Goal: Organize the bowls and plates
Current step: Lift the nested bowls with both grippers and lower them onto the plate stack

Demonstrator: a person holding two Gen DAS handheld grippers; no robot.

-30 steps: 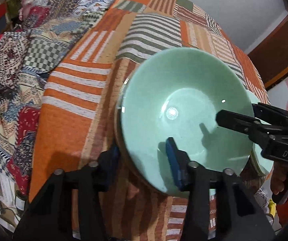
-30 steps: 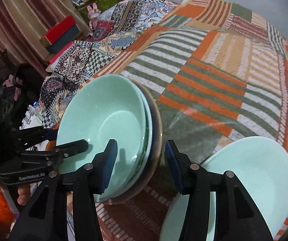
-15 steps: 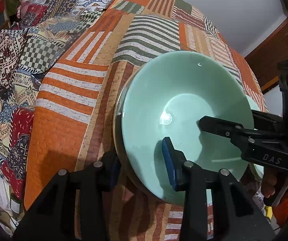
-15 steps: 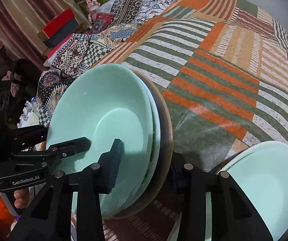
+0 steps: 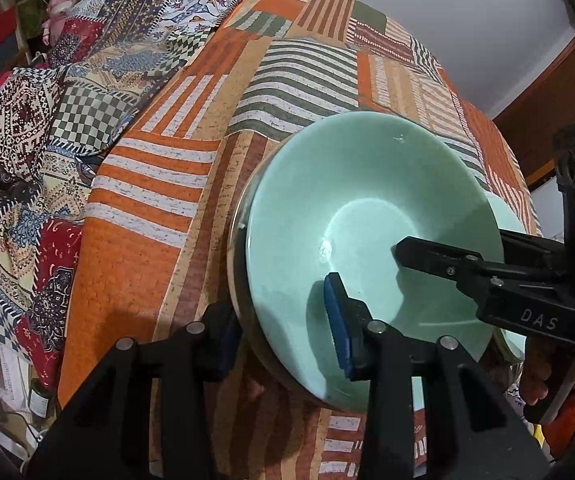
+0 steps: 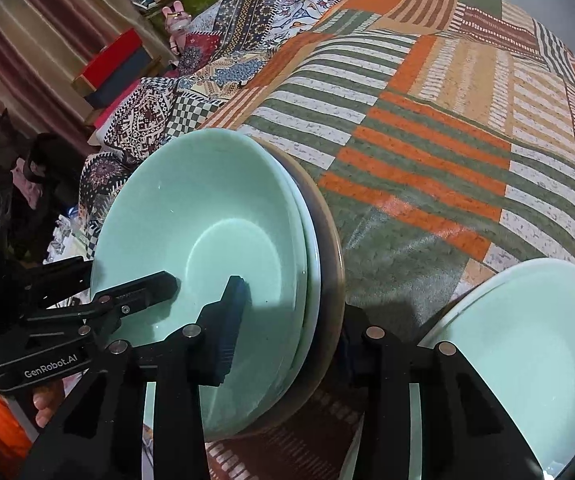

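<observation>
A pale green bowl (image 5: 367,208) tops a stack, with a second green dish (image 6: 312,240) and a dark plate (image 6: 329,264) under it. The stack is over the patchwork cloth (image 5: 159,216). My left gripper (image 5: 283,320) is shut on the stack's near rim, one blue pad inside the bowl and the other finger under the dark plate. From the opposite side my right gripper (image 6: 293,328) is shut on the same stack, one finger in the bowl and one beneath the rim. Each gripper shows in the other's view: the right gripper (image 5: 447,264), the left gripper (image 6: 135,292).
A second pile of pale green plates (image 6: 527,360) lies on the cloth just right of the stack, and its edge (image 5: 507,216) peeks out behind the bowl. Cushions, boxes and a pink toy rabbit (image 6: 177,20) crowd the far left. A person's hand (image 5: 543,376) holds the right gripper.
My right gripper's jaws closed from standing apart onto the stack's rim. The stack now fills more of both views. The left gripper kept its hold.
</observation>
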